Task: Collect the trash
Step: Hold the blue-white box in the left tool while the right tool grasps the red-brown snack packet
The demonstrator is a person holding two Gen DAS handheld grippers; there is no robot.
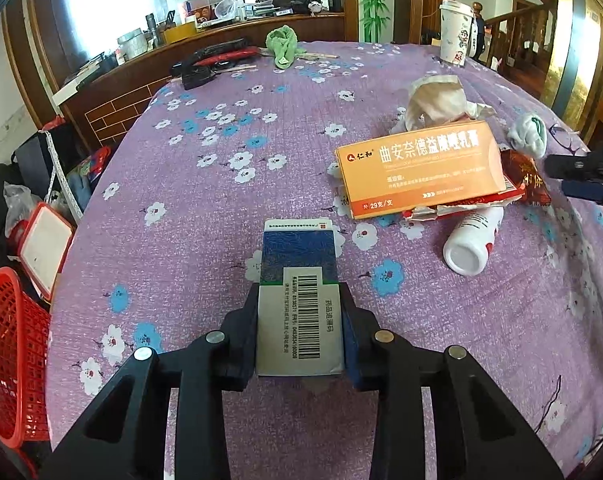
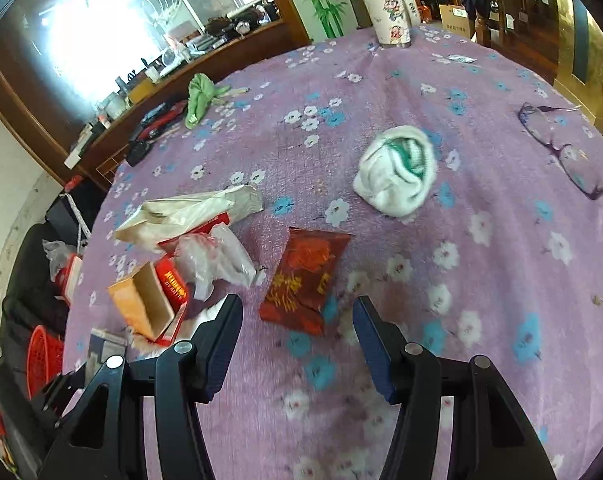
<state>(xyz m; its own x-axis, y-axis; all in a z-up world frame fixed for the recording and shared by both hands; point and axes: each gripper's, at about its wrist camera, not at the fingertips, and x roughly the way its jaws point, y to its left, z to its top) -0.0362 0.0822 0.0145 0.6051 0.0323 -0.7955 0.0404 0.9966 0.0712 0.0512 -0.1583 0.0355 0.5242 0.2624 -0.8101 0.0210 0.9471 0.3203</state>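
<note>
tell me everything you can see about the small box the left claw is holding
The small box is a slim cardboard carton, dark blue with a faint pattern on its far half, a thin green band, then a white near half bearing a black barcode and small printed text. Its far end flap is white with a small red mark. It looks intact and closed. It lies lengthwise between the fingers of the left claw, which is shut on its long sides, pointing away over the purple flowered tablecloth. Whether its far end touches the cloth is unclear.
</note>
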